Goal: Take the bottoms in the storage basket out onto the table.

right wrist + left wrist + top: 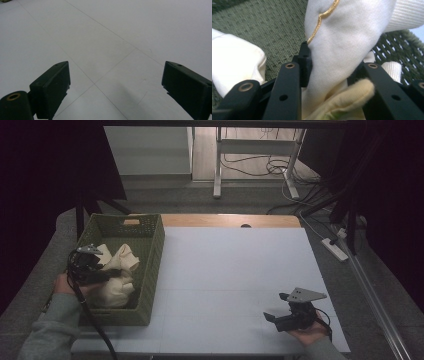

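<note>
Cloth (342, 47), cream with a gold stitched line, sits bunched in the green woven basket (150, 270) at the desk's (235, 270) left side. The left gripper (107, 272) reaches into the basket, its jaws pinching a fold of it, likely to lift it out. The right gripper (274, 319) rests low over the bare desk, jaws spread wide and holding nothing, probably waiting to take the other end.
</note>
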